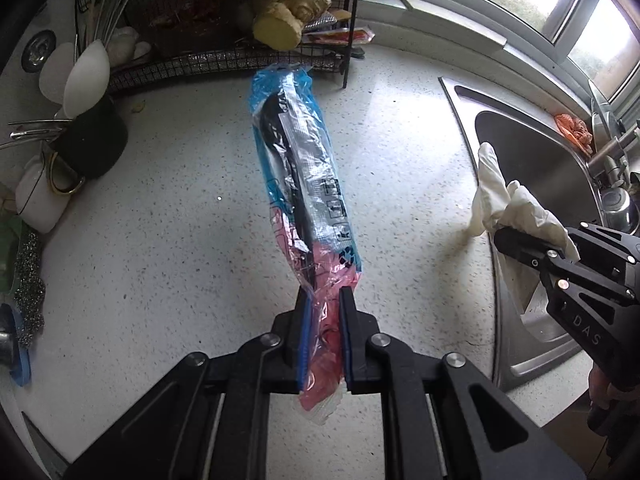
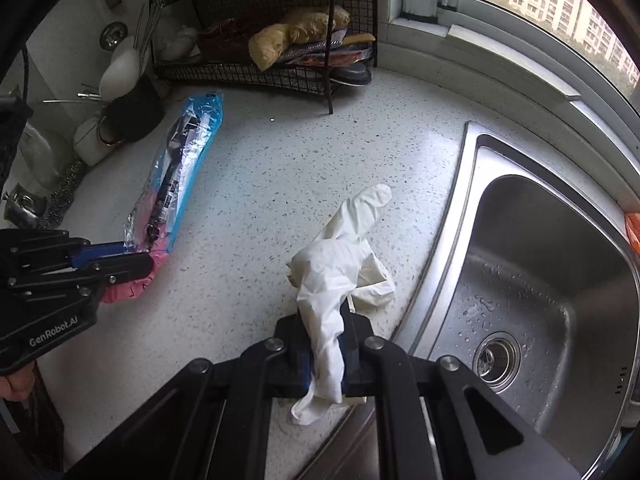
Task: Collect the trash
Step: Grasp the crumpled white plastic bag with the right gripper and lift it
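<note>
Over on the far left, a coil of steel wool (image 1: 29, 280) sits bristly and grey at the edge of the speckled stone countertop (image 1: 168, 248), and just behind it a white ceramic mug (image 1: 40, 200) with a gold-rimmed handle leans against a dark round utensil holder (image 1: 94, 142) stuffed with pale spoons and metal chopsticks. Behind them stands a black wire rack (image 1: 240, 60), a knobbly tan ginger root (image 1: 292, 12) resting on its lower shelf.

Centre stage: the left gripper (image 1: 323, 300) is clamped tight on the pink end of a long crinkly plastic wrapper (image 1: 300, 168), glossy and see-through, blue at the far end, with a dark silvery strip running down its middle. The wrapper sticks out straight ahead of the jaws, lifted over the counter; the right wrist view shows it slanting up from those black fingers.

Moving right, the right gripper (image 2: 326, 320) is pinched on a white latex glove (image 2: 340, 256), limp and rumpled, one rounded finger pointing away and a thin tail drooping below the jaws. The glove hangs over the counter right at the sink's rim.

Far right, the stainless steel sink (image 2: 552, 264) curves smooth and shiny, beaded with water drops, its round strainer drain (image 2: 496, 356) at the bottom, and an orange cloth (image 1: 574, 130) crumpled on the back ledge.
</note>
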Motion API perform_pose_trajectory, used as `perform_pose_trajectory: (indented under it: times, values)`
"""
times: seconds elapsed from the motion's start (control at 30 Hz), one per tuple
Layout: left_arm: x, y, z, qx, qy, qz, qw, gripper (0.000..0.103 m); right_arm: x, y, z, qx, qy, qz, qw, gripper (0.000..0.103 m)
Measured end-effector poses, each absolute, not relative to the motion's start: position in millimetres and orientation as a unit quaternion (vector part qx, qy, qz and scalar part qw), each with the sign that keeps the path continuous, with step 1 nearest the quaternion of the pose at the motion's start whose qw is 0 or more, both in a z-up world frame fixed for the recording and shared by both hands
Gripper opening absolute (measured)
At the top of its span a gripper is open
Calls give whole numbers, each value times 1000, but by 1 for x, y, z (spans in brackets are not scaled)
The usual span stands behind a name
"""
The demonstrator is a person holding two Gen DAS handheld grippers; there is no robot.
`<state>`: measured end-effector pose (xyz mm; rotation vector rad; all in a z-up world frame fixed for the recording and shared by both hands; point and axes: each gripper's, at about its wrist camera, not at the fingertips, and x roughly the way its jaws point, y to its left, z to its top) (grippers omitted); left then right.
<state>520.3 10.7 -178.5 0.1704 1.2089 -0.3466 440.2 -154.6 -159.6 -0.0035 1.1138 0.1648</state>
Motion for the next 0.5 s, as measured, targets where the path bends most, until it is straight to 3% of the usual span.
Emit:
perform_pose_trajectory:
  times: [0.5]
  values:
    - [357, -41, -124, 80, 509, -145, 845, 12, 306, -195, -107, 5, 474, 107, 874, 8]
